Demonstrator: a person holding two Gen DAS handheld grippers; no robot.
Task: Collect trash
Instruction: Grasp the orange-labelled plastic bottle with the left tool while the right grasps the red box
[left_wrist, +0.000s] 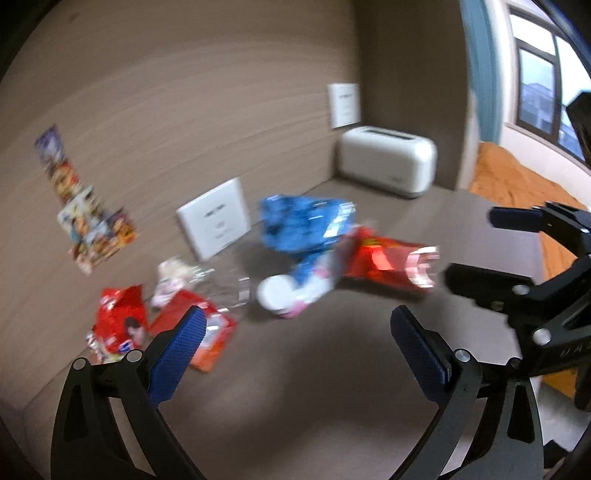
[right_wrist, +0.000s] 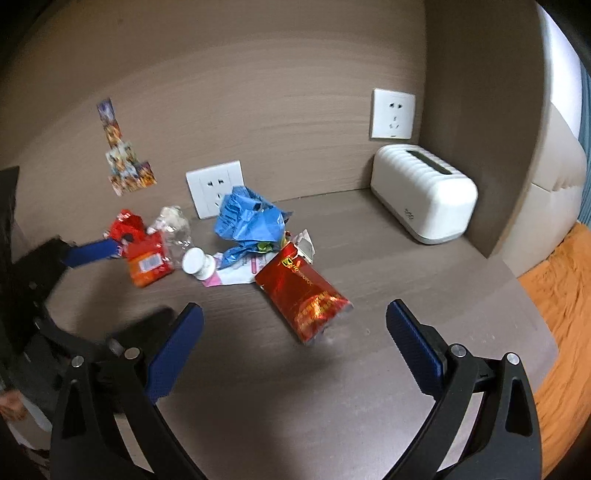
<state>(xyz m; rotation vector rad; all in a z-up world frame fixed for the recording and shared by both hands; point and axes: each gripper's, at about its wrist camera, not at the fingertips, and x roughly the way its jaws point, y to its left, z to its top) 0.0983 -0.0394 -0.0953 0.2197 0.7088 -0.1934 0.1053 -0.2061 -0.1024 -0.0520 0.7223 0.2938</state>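
Trash lies in a heap on the brown desk (right_wrist: 388, 258) against the wall. A crumpled blue bag (right_wrist: 247, 221) (left_wrist: 299, 221) sits on top, with a red snack bag (right_wrist: 306, 295) (left_wrist: 388, 262) in front, a small white bottle (right_wrist: 197, 264) (left_wrist: 277, 293), an orange packet (right_wrist: 149, 264) (left_wrist: 210, 339), a red wrapper (right_wrist: 127, 225) (left_wrist: 118, 321) and clear plastic (right_wrist: 177, 232) (left_wrist: 221, 288). My left gripper (left_wrist: 295, 325) is open and empty, short of the bottle. My right gripper (right_wrist: 295, 321) is open and empty, just before the red snack bag.
A white tissue box (right_wrist: 424, 195) (left_wrist: 388, 162) stands in the back right corner. Two wall sockets (right_wrist: 216, 188) (right_wrist: 392, 114) and stickers (right_wrist: 125, 158) are on the wall. An orange bed cover (right_wrist: 561, 314) lies beyond the desk's right edge.
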